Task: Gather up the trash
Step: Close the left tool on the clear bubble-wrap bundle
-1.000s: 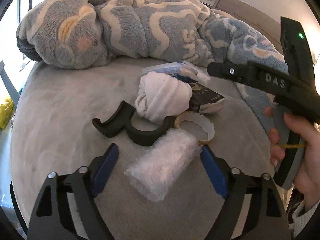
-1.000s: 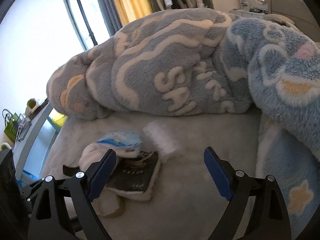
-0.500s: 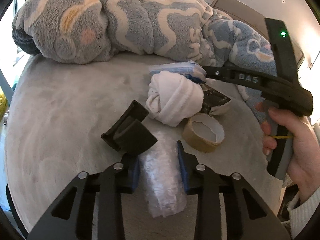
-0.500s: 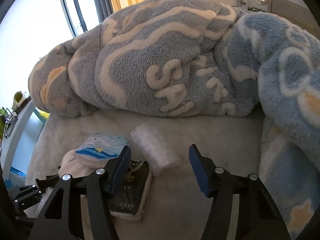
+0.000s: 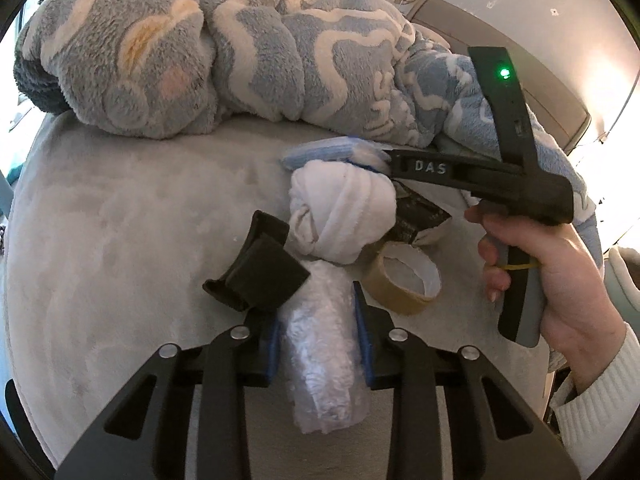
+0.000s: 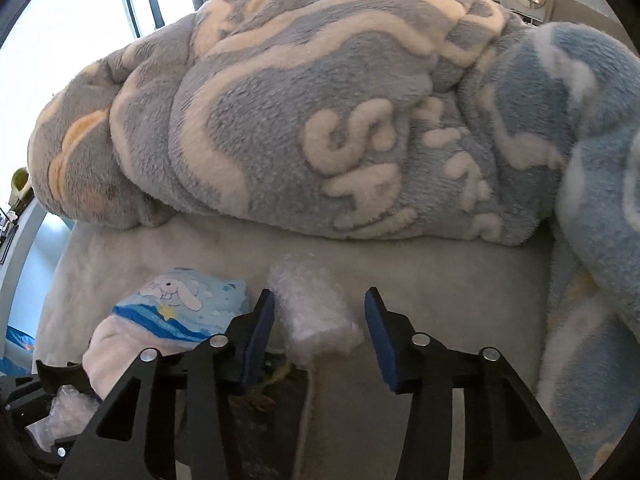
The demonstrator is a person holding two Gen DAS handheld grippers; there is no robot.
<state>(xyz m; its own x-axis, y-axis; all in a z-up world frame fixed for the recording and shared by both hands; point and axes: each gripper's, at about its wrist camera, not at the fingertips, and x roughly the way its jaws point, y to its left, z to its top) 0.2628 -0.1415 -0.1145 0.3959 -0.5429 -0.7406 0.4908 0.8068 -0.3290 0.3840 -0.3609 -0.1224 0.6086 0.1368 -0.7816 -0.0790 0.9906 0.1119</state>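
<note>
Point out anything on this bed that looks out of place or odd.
Clutter sits on the grey bedcover beside the heaped blanket: two crumpled plastic wraps, a tape roll, a knotted white cloth, a tipped black holder. Nothing looks spilled.

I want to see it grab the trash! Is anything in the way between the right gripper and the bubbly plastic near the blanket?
Nothing visible is in the way. The bubble wrap already lies between the jaws of the right gripper, which are closing on it. The tissue pack sits off to the side, outside the jaws.
</note>
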